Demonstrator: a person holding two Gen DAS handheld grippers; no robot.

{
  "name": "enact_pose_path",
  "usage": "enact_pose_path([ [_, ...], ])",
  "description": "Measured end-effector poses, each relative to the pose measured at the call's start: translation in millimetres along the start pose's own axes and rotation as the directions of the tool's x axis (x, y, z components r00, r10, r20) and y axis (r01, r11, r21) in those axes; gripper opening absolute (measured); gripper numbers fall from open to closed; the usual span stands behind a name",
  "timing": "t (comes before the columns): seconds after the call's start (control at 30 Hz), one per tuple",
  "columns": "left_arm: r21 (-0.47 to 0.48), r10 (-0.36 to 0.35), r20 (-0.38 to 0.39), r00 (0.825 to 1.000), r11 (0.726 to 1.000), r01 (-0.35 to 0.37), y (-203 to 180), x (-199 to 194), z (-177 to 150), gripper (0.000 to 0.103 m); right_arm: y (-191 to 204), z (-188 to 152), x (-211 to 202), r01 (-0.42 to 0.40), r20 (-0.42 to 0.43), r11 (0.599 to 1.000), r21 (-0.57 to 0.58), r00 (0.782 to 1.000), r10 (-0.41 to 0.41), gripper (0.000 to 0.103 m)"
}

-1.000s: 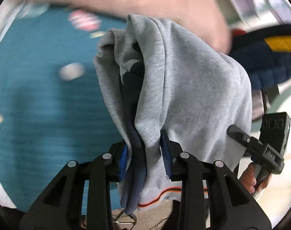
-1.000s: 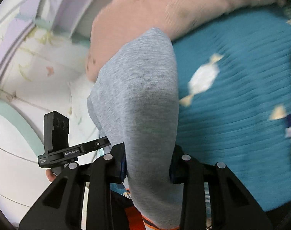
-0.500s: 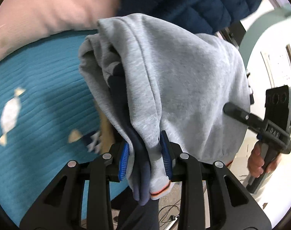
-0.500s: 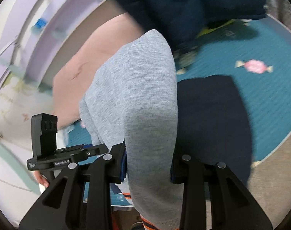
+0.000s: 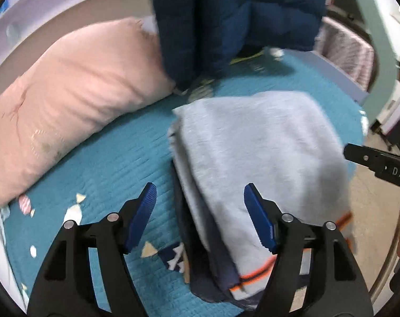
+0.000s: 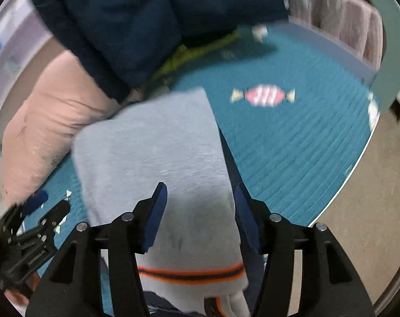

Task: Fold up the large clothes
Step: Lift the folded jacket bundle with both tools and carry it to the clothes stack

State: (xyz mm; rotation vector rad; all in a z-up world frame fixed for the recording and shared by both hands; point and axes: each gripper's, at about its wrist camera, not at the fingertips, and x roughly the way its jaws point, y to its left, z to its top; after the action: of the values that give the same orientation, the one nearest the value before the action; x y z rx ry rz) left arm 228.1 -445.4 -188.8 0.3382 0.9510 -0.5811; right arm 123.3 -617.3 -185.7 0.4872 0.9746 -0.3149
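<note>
Sweatshirt [image 5: 258,158], grey, folded, with orange and dark stripes at the hem; dark navy layer shows under its left edge and near end. Lies on teal quilted bedspread [image 5: 115,163] printed with candy motifs, its far edge close to a navy puffer jacket [image 5: 226,18]. Both views are motion-blurred.

Left gripper [image 5: 200,216]: jaws opening, blue pads spread wide. Left pad stands clear over the bedspread; right pad lies over the grey fabric, not pressing it. The sweatshirt's left edge sits between the pads, unpinched.

Right gripper [image 6: 198,216]: jaws opening, pads apart. Grey fabric fills the gap between them; whether the pads touch its sides cannot be told, and no pinch shows.

Pillow [image 5: 68,100], pink, long, lying along the far left side of the bed, its end against the jacket.

Jacket: dark blue, quilted, heaped at the head of the bed, with a yellow-green strip [image 6: 197,50] showing beneath it.

Candy print [image 6: 263,95], pink and white, on the bedspread right of the sweatshirt.

Floor [image 6: 358,224], beige, beyond the bed's right edge
</note>
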Motion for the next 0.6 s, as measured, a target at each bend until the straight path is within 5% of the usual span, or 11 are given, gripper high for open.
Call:
enact_pose_path([
  [0.1,0.002,-0.017,0.02,1.0,1.0,0.017,-7,-9,-4,0.061,3,-3,-15,-0.022,0.003,0.998,0.053,1.0,0.022,0.05],
  [0.13,0.002,-0.013,0.014,1.0,1.0,0.013,-9,-5,-2,0.06,5,-5,-17,-0.021,0.007,0.998,0.054,1.0,0.021,0.04],
  [0.23,-0.03,-0.034,-0.026,0.999,0.999,0.034,-12,1,-7,0.04,11,-14,-15,-0.036,-0.009,0.999,0.03,0.999,0.036,0.02],
  [0.43,-0.026,-0.044,-0.142,0.989,0.999,0.041,-24,52,-35,0.012,14,-39,36,-0.015,-0.125,1.0,0.023,0.992,0.018,0.011],
  [0.5,0.01,-0.006,-0.152,0.988,1.0,0.008,-28,65,-47,0.011,4,-45,62,0.017,-0.17,0.998,0.067,0.986,-0.006,0.006],
  [0.6,0.026,0.013,-0.112,0.994,1.0,-0.01,-27,44,-52,0.013,10,-48,46,-0.01,-0.121,0.998,0.069,0.992,0.018,0.01],
])
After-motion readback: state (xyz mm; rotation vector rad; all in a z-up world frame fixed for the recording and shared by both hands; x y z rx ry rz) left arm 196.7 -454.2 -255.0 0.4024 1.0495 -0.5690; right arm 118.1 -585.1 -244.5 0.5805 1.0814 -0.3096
